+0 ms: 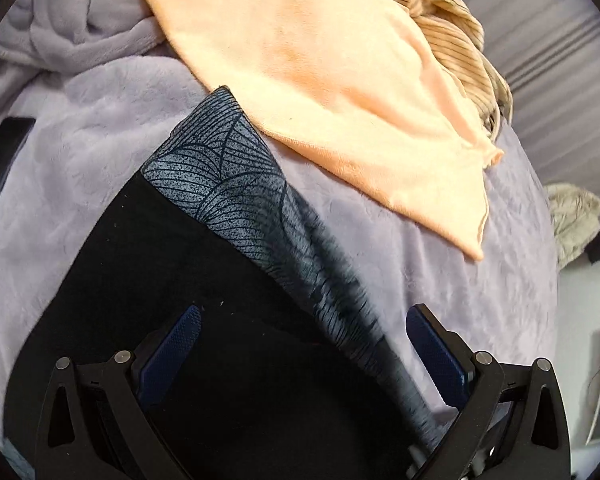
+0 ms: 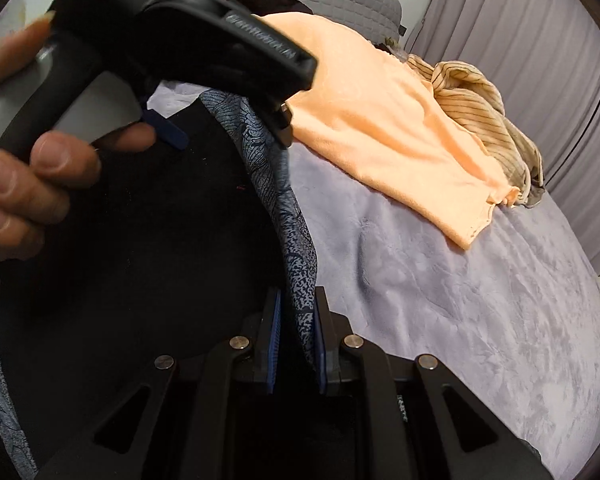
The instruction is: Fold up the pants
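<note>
1. Lying on the lilac blanket (image 1: 80, 208), the black pants (image 1: 148, 280) filled the lower left part of the left wrist view, from about 6 to 9 o'clock.
2. A patterned grey-blue band (image 1: 220, 176) of the pants ran along their edge, from the centre down toward 5 o'clock, and its lower part was blurred.
3. The left gripper (image 1: 304, 344) had its two blue pads (image 1: 180, 344) spread wide apart, with the pants between and under them; I could not tell if the pads touched the cloth.
4. In the right wrist view the right gripper (image 2: 296, 340) had its pads pressed close together, pinching the patterned band (image 2: 300, 280) of the pants at about 6 o'clock.
5. From this pinch the band rose in a curve toward 11 o'clock, where the body of the left gripper (image 2: 168, 136) and the hand (image 2: 24, 184) holding its handle were seen.
6. A peach cloth (image 1: 320, 72) lay flat on the blanket at 12 to 2 o'clock, just beside the upper corner of the band.
7. A striped beige garment (image 1: 460, 40) lay crumpled behind the peach cloth, at about 1 o'clock.
8. Grey curtains (image 2: 540, 40) hung at 2 o'clock in the right wrist view.
</note>
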{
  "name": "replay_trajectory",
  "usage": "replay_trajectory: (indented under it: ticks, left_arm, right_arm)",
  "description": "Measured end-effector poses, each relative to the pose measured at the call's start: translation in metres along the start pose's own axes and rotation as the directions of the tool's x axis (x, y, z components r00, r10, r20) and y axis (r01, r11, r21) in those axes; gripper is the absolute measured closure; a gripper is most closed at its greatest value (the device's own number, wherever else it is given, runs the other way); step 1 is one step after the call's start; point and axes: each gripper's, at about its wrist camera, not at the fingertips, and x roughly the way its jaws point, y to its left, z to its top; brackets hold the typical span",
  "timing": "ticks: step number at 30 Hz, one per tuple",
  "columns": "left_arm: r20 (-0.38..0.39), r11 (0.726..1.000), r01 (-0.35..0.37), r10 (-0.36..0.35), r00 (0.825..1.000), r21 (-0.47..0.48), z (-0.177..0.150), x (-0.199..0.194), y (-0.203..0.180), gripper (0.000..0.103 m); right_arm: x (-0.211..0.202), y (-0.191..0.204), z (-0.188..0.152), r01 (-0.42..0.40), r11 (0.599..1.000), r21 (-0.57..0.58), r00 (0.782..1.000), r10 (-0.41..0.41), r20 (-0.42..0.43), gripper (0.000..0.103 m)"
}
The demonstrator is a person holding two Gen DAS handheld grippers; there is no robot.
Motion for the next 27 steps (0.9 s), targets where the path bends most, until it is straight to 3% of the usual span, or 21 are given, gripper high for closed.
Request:
replay_trajectory:
  ticks: [4,6,7,8,10,13,17,21,27]
  left_arm:
    - [-0.041,0.994,-0.107,0.108,0.993,0.009,0.006,0.033,-0.016,0.0]
    - [-0.031,0.977,-0.205,0.207,0.978,0.06,0.002,0.04,-0.023,0.037]
    - [-0.041,0.968,-0.235,0.24,0.97,0.089,-0.002,0.044,-0.024,0.063]
    - [-0.056,0.975,-0.205,0.21,0.976,0.085,-0.004,0.045,-0.022,0.073]
    - [-0.05,0.986,-0.157,0.16,0.986,0.063,-0.008,0.039,-0.015,0.081]
    - [-0.021,0.991,-0.113,0.115,0.993,0.078,-0.016,0.024,-0.01,0.084]
    - [0.036,0.984,-0.113,0.109,0.993,0.138,-0.031,-0.003,-0.013,0.087]
    - [0.097,0.982,-0.075,0.059,0.994,0.172,-0.04,-0.04,-0.01,0.087]
    - [0.128,0.978,-0.027,0.0,0.992,0.208,-0.077,-0.082,0.014,0.087]
  right_arm:
    - [0.005,0.013,0.003,0.032,0.999,-0.017,0.999,-0.032,-0.001,0.087]
    - [0.003,0.012,0.001,0.031,1.0,-0.004,1.0,-0.031,0.003,0.087]
    - [0.002,0.01,0.001,0.029,1.0,0.005,1.0,-0.029,0.007,0.087]
    - [0.001,0.008,0.002,0.023,1.0,0.014,1.0,-0.023,0.011,0.087]
    - [0.0,0.006,0.002,0.009,0.999,0.036,1.0,-0.01,0.012,0.087]
    - [-0.005,0.004,0.002,-0.004,0.998,0.069,1.0,0.003,0.015,0.087]
    - [-0.022,0.005,0.001,-0.012,0.995,0.099,0.999,0.008,0.041,0.089]
    - [-0.043,0.008,-0.002,-0.01,0.993,0.116,0.998,0.002,0.069,0.09]
    - [-0.076,0.033,-0.018,-0.007,0.994,0.105,0.995,-0.003,0.1,0.09]
